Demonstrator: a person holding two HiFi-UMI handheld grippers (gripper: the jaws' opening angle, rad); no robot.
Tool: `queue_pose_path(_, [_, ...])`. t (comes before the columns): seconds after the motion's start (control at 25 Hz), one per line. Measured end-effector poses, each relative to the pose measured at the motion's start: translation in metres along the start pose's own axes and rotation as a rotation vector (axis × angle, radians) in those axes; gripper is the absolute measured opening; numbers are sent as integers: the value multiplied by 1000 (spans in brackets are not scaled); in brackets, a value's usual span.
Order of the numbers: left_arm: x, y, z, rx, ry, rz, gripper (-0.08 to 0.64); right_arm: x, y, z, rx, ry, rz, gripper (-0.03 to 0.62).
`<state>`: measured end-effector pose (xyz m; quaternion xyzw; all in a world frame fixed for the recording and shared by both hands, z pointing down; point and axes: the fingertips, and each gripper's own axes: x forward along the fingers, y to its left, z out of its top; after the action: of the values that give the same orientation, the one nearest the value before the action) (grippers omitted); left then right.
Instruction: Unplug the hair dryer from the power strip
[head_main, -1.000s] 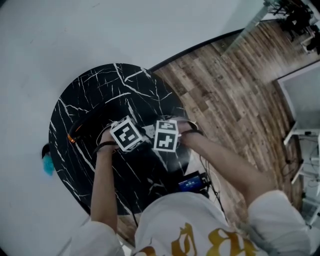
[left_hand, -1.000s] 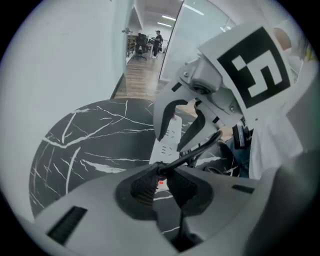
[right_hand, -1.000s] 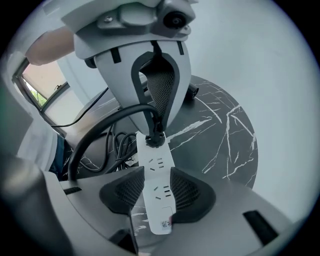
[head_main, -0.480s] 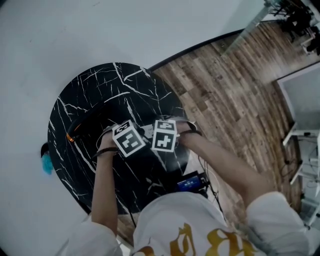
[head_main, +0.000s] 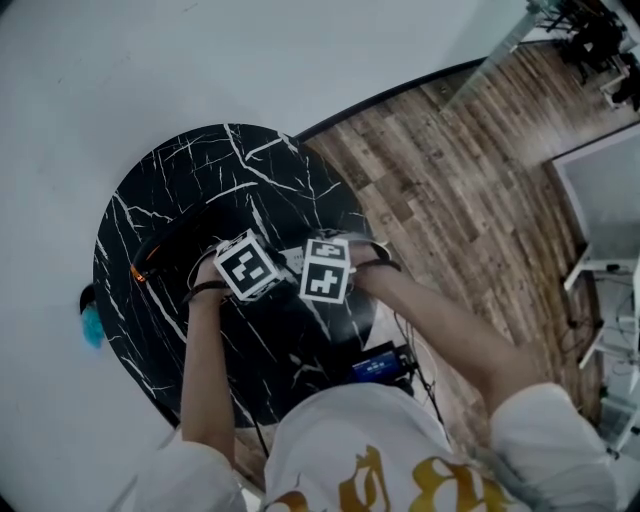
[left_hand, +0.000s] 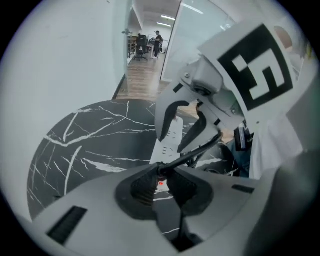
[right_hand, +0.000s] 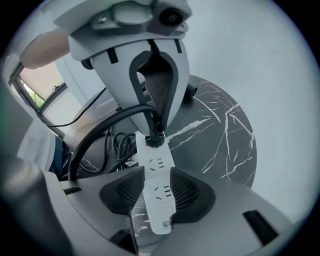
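Note:
On the black marble table lies a white power strip. My right gripper is shut on its near half, one pad on each long side. A black plug stands in the strip's far end, and its cord arcs away to the left. My left gripper points down and is shut on that plug. In the head view the two marker cubes sit side by side, left gripper and right gripper. The dark hair dryer, with an orange spot, lies left of them.
Loose black cable coils lie beside the strip. A small device with a blue screen sits at the table's near edge. A blue object is on the pale floor at left. Wooden flooring runs to the right.
The left gripper's cube has wobbled slightly down-right and back. Both grips and the right gripper look unchanged.

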<state>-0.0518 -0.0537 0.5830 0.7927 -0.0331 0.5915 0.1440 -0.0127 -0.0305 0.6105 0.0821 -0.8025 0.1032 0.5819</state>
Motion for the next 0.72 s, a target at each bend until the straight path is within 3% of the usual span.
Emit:
queue_pose_path(0.08, [-3, -2, 4, 5, -9, -7, 50, 0, -1, 0, 5, -2, 0, 156])
queue_pose_path(0.24, [3, -13, -8, 10, 45, 50, 49, 0, 1, -1, -5, -1, 3, 157])
queue_pose_path(0.4, [-5, -4, 0, -16, -19, -31, 51, 0, 2, 0, -11, 1, 0, 158])
queue_pose_path(0.52, [-1, -12, 1, 20, 13, 24, 49, 0, 1, 0, 2, -9, 0, 156])
queue_pose_path(0.6, [4, -18, -7, -36, 13, 70, 49, 0, 2, -1, -11, 2, 4, 156])
queue_pose_path(0.72, [0, -10, -9, -79, -13, 59, 49, 0, 3, -1, -22, 3, 4, 156])
